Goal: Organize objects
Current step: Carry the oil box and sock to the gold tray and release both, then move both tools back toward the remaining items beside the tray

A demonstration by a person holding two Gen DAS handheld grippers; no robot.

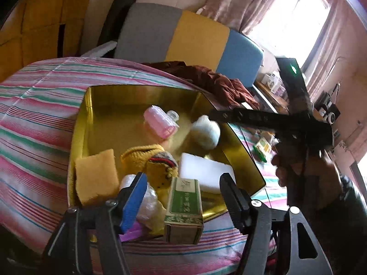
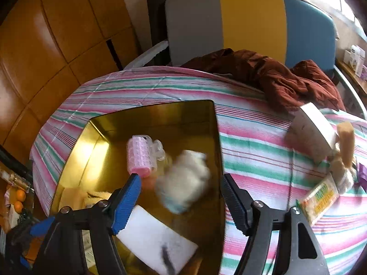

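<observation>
Gold tray [image 1: 91, 119] on a striped bedspread [image 1: 34, 114], holding the sorted objects. In the left wrist view it contains a pink ribbed bottle [image 1: 158, 123] lying on its side, a white bottle [image 1: 206, 133] blurred beside it, a yellow sponge [image 1: 95, 176] at the near left corner, a yellow knitted item [image 1: 142, 155], a white foam block [image 1: 206, 174] and a crumpled clear plastic bag [image 1: 146, 201]. A green-and-white carton [image 1: 183, 208] stands upright at the tray's near edge, between the fingers of the left gripper [image 1: 183, 197]; the jaws stand apart and neither pad touches the carton.

The right wrist view shows the same tray [image 2: 213, 137] from its near right side. The right gripper [image 2: 181, 194] hangs over it with jaws apart; the white bottle [image 2: 183, 178], heavily blurred, lies beyond the fingertips, untouched by either pad. The pink bottle [image 2: 140, 155] and foam block [image 2: 156, 236] appear here too; the carton, sponge and bag do not.

Only the right view shows the bedspread [image 2: 252, 160] right of the tray, where a white box [image 2: 314, 126], a tan sponge [image 2: 346, 142] and a green-and-yellow packet [image 2: 318, 201] lie. Only the left view shows the right gripper's black body [image 1: 275, 119] and the hand [image 1: 298, 167] holding it.

A brown garment [image 2: 275, 75] and a grey, yellow and blue headboard [image 2: 252, 23] lie beyond.
</observation>
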